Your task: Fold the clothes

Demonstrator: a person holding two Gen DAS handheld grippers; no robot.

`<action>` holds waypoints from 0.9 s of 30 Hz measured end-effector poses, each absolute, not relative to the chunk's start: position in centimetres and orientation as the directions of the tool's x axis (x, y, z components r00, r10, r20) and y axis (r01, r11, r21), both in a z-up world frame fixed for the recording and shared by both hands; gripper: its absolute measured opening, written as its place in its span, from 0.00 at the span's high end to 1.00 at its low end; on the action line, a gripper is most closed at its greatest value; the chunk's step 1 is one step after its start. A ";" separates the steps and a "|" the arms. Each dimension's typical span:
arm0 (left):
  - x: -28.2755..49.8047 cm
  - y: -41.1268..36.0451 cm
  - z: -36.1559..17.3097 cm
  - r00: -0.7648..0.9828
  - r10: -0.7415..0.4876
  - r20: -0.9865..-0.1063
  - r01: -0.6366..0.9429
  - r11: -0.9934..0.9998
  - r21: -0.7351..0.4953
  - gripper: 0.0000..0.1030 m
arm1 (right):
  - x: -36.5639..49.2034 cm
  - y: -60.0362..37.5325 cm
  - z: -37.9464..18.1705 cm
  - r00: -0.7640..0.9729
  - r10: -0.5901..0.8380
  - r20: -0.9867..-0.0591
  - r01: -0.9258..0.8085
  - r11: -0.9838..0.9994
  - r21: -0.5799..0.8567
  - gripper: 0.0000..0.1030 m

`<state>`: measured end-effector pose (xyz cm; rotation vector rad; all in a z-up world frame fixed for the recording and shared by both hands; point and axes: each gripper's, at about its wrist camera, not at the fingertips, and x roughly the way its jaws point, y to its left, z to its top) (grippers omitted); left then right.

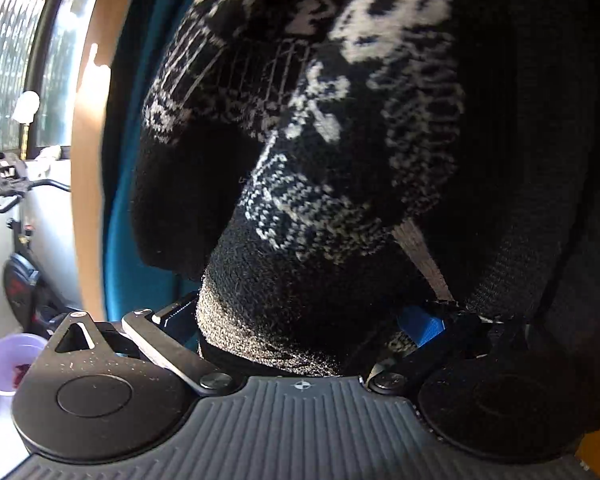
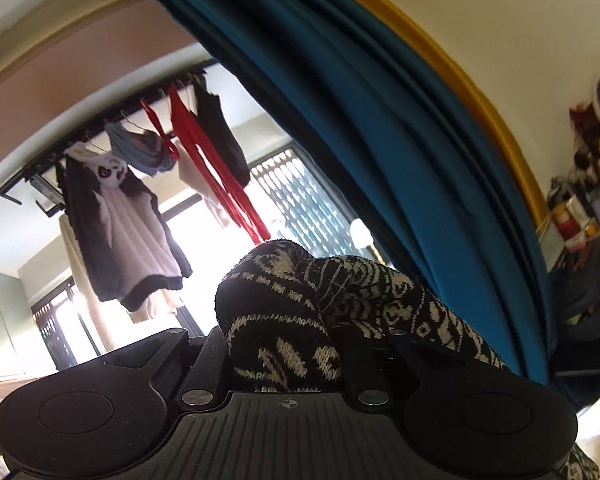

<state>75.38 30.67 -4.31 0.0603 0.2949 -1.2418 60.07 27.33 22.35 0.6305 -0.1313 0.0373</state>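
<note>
Judging from both views, the folding is hardly begun: the black-and-white knit sweater is off any surface and hangs bunched, with no neat fold visible. The left gripper at the bottom centre of its frame is closed on a thick edge of it. The right gripper pinches another patterned part, which rises in the lower centre before the teal curtain. Laying it flat and folding remain.
</note>
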 end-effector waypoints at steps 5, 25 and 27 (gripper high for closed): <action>66.8 29.4 -3.6 0.227 -0.938 -0.260 0.950 0.272 -0.153 0.22 | 50.1 29.6 22.7 0.984 -0.068 0.166 -0.038 0.825 0.563 0.89; 33.1 18.6 -5.2 -0.156 -0.952 -0.262 0.971 -0.100 -0.215 0.15 | 10.9 35.5 23.0 0.932 -0.357 0.054 0.279 0.807 0.520 0.89; 30.9 16.7 -6.1 -0.215 -0.936 -0.278 0.963 -0.156 -0.220 0.14 | 7.9 34.3 21.9 0.915 -0.399 0.062 0.306 0.785 0.538 0.89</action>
